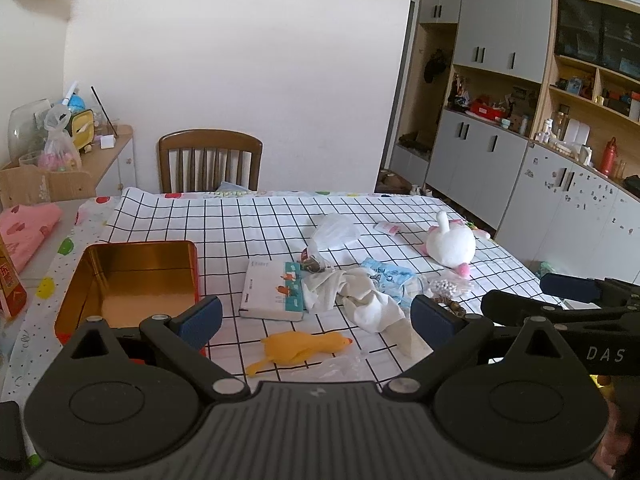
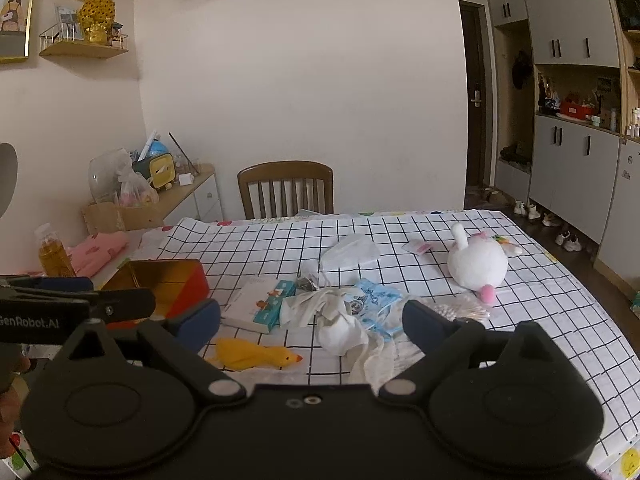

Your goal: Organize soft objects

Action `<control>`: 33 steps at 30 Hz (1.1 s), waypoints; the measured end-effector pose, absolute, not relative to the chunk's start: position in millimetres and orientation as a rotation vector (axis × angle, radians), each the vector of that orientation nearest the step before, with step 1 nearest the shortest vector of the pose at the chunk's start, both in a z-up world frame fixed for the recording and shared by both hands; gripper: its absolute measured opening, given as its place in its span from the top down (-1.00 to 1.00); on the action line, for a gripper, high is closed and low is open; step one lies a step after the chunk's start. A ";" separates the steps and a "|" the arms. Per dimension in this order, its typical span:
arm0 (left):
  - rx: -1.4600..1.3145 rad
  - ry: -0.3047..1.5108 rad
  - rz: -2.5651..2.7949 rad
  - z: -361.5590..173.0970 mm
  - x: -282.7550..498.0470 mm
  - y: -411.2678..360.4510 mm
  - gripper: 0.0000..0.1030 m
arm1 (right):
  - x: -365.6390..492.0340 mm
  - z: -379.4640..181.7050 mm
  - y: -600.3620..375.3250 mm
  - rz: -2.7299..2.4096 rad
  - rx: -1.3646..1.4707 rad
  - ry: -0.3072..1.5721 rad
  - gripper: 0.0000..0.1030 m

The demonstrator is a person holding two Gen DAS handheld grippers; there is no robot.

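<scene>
Hovering over the checked table [image 1: 240,220], the left gripper [image 1: 316,316] and right gripper [image 2: 310,320] both gape wide, holding nothing. The tin box [image 1: 132,280] sits empty; the yellow duck [image 1: 304,346], white cloth [image 1: 360,296] and plush toy [image 1: 450,244] lie scattered, so sorting looks unstarted.

Plush toys: we count one, a white plush unicorn [image 1: 451,245] at 2 o'clock.
Rubber toys: one yellow rubber chicken [image 1: 304,348].
Cloths: one crumpled white cloth [image 1: 360,300].
Tins: one open gold-lined tin [image 1: 132,280] at 10 o'clock.
Tissue packs: one tissue pack [image 1: 274,294].
Plastic bags: we see one clear plastic bag [image 1: 334,232].
Chairs: one wooden chair [image 1: 210,160] at 12 o'clock.
</scene>
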State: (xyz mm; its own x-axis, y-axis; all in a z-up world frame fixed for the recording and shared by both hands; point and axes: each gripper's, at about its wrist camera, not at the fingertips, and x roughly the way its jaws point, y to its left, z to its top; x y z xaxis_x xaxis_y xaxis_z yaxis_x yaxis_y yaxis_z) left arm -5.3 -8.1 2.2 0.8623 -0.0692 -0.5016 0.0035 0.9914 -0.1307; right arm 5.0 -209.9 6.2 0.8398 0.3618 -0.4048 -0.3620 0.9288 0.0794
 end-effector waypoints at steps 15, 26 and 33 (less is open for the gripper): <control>-0.132 0.509 -0.048 2.3 -7.5 -9.3 -0.96 | 1.2 7.7 -209.2 0.404 -0.003 0.419 -0.80; -0.133 0.493 -0.070 2.7 -6.8 -8.4 -0.96 | 0.0 10.9 -209.0 0.384 -0.006 0.404 -0.80; -0.150 0.476 -0.096 2.9 -12.1 -6.4 -0.96 | -2.0 12.1 -209.9 0.359 0.004 0.391 -0.80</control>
